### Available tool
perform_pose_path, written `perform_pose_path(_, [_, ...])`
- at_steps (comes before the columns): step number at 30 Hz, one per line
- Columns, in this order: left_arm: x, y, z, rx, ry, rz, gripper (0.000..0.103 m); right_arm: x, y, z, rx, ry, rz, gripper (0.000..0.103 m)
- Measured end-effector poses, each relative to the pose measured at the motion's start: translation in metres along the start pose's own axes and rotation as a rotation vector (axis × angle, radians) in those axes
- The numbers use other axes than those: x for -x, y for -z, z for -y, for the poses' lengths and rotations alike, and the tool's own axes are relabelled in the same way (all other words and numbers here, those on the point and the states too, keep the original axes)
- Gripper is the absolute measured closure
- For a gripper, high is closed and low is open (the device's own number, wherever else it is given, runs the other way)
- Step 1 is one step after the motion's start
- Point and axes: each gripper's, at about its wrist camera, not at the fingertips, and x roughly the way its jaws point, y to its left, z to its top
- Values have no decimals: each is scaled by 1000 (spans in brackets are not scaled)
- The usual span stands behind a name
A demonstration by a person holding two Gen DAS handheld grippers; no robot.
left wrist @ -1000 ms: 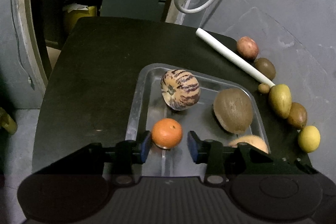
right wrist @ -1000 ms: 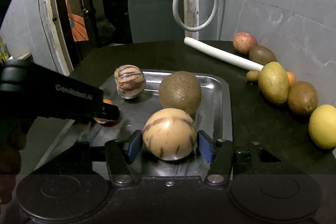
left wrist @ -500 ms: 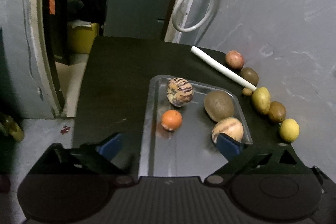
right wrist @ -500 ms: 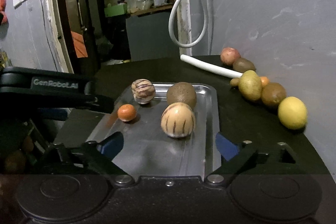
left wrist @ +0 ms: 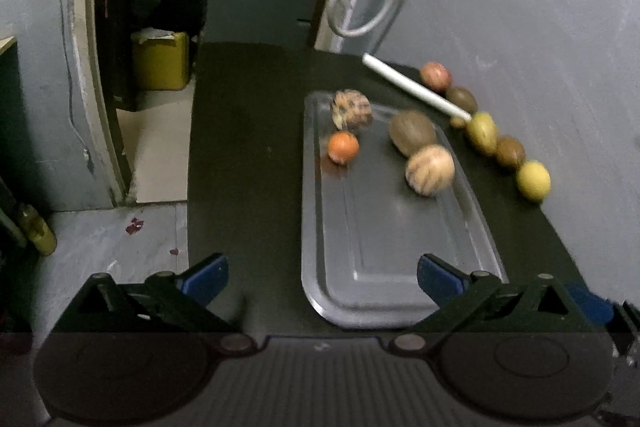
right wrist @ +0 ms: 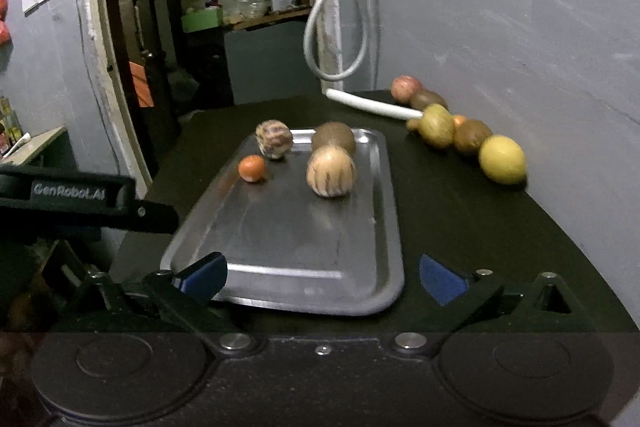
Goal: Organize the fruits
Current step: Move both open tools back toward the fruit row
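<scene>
Both the left gripper and right gripper have just opened wide and empty, pulled back from the orange and striped fruit now resting on the tray, so more fruit by the wall can follow.

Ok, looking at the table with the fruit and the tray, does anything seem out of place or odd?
One thing: a white tube lies on the black table among the fruit lined along the wall, its end against the yellow-green fruit. It isn't fruit. The four fruits on the metal tray sit upright and nothing looks spilled or damaged.

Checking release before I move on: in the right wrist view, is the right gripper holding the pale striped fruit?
No. The right gripper is open and empty, and the pale striped fruit sits apart on the metal tray.
</scene>
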Motion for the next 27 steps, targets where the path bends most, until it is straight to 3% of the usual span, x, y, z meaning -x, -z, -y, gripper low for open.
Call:
perform_pose_path(12, [-8,20,33,-117,70,-82,1,14,19,43,-133,167,-59,1])
perform_pose_path(21, [-32,-8,74,-150,135,-87,1,6,15,88,-188,282,-60,1])
perform_pose_path(27, [-59,-37,109,-186,167,-68,1,-14,2,108,-191,314,-50,1])
